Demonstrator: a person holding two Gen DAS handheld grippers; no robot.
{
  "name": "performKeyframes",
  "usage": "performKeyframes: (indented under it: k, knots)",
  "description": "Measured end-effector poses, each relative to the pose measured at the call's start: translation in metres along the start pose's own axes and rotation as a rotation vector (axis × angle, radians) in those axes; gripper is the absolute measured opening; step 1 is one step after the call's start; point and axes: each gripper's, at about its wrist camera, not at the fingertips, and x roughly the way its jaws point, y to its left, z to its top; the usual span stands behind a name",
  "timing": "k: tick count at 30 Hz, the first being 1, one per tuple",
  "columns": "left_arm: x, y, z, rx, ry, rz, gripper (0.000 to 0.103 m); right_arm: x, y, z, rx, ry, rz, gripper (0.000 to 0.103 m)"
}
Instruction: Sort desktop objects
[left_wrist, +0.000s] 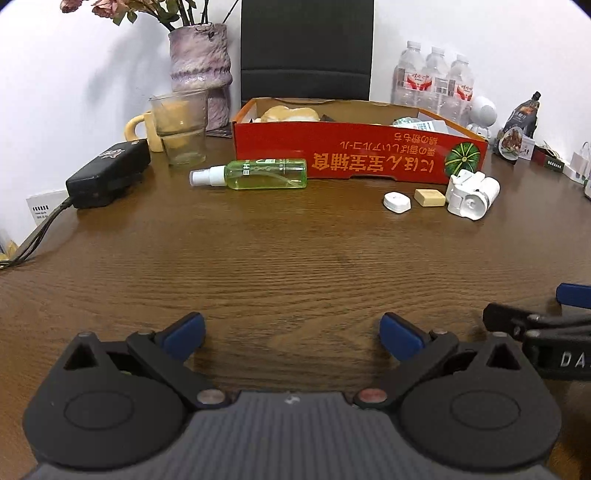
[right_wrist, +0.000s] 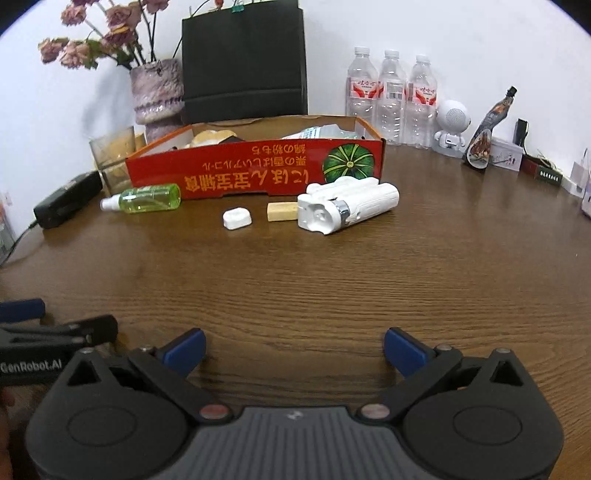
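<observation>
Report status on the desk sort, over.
Left gripper and right gripper open, empty. Spray bottle, white device on table outside red box. Path clear.

The red cardboard tray (left_wrist: 343, 155) hides most of its contents behind its front wall; only the tops of a pale rounded item (left_wrist: 290, 113) and some white packets (left_wrist: 421, 124) clear the rim. At 3 o'clock in the left wrist view, the right gripper (left_wrist: 546, 314) is cut off by the frame edge. At 9 o'clock in the right wrist view, the left gripper (right_wrist: 40, 325) is likewise cropped. The dried flowers (left_wrist: 122, 9) run off the top at 11 o'clock. Small boxes (right_wrist: 546, 175) at 2 o'clock carry print too small to read, possibly labels.
</observation>
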Motion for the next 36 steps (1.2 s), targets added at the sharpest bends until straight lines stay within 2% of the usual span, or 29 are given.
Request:
performKeyframes:
  k: [36]
  knots:
    - [-0.0003, 0.0012, -0.0011, -0.004, 0.002, -0.002, 0.103, 0.0011, 0.0026, 0.0001, -0.022, 0.005, -0.007, 0.103]
